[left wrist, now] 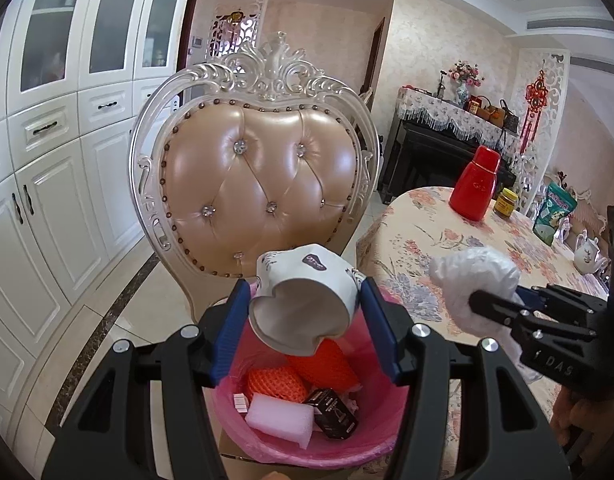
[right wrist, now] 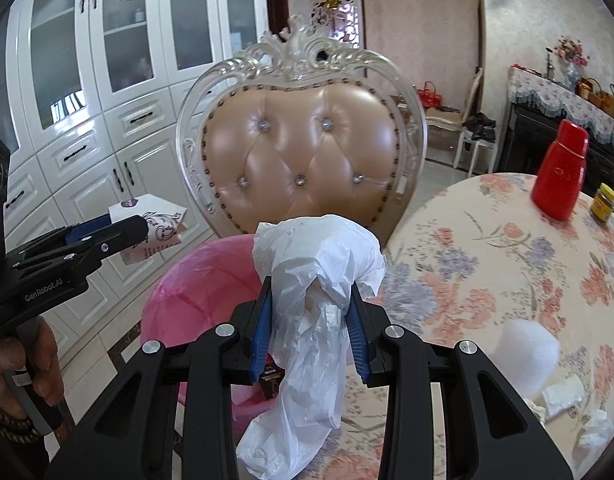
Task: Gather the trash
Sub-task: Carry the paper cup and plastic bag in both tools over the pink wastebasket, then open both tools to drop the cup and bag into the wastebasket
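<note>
White lettering "GenRobot.AI" runs along the side of the left gripper [right wrist: 147,229] at the left edge of the right wrist view; in the left wrist view the right gripper [left wrist: 477,300] at the right edge shows part of a word, "DAS". The crushed paper cup [left wrist: 307,300] carries a dark purple label too small to read.

A hand [right wrist: 23,364] at the lower left of the right wrist view wraps the left tool's black handle, a beaded bracelet [right wrist: 11,426] at the wrist. Both tools point forward and downward.

The left gripper's blue pads are clamped on the paper cup, its open mouth tilted towards the camera, directly above the pink-lined trash bin [left wrist: 267,436] at the bottom centre. The right gripper is closed on a crumpled white plastic bag [right wrist: 311,308], held at the centre of its view just beside the bin [right wrist: 195,280], over the edge of the floral tablecloth [right wrist: 487,264].
</note>
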A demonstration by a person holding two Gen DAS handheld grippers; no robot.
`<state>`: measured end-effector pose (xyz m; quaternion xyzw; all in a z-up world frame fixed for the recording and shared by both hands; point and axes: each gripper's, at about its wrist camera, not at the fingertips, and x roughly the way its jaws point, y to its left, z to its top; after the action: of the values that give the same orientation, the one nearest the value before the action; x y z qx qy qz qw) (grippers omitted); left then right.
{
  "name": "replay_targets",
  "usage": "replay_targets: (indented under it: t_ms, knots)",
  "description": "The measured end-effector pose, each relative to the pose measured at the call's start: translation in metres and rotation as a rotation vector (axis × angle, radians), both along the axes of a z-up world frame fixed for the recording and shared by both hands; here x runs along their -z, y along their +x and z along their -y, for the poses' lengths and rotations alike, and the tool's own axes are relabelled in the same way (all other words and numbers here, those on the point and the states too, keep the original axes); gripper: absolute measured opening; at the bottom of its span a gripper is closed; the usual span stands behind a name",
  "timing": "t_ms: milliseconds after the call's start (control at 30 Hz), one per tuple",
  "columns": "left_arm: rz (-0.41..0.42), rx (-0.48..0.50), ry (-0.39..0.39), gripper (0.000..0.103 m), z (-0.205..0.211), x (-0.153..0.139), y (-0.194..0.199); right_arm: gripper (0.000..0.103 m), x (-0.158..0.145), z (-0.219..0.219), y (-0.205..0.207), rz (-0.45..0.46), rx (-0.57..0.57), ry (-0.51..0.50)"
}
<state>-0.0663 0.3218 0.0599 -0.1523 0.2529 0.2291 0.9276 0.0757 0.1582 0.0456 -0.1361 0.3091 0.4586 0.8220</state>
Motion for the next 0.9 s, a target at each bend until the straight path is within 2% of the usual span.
replay_targets:
  t_ms: [500,567,633,667,900]
  knots:
    - [0.005,-0.017,-0.023,0.056,-0.019,0.004,-0.002,0.037,0.012,-0.041,-0.007,-0.013,-0.064,-0.034]
    - [0.008,-0.023,-0.042,0.056,-0.024,0.006,-0.001,0.040,0.012,-0.043,-0.007,-0.012,-0.064,-0.037]
    - [0.007,-0.024,-0.055,0.058,-0.028,0.008,-0.001,0.050,0.013,-0.044,-0.005,-0.012,-0.060,-0.039]
    - [0.006,-0.025,-0.059,0.063,-0.029,0.009,0.000,0.051,0.014,-0.044,-0.004,-0.012,-0.061,-0.040]
    - [-0.003,-0.024,-0.058,0.063,-0.030,0.012,0.002,0.053,0.016,-0.041,0.002,-0.019,-0.047,-0.036]
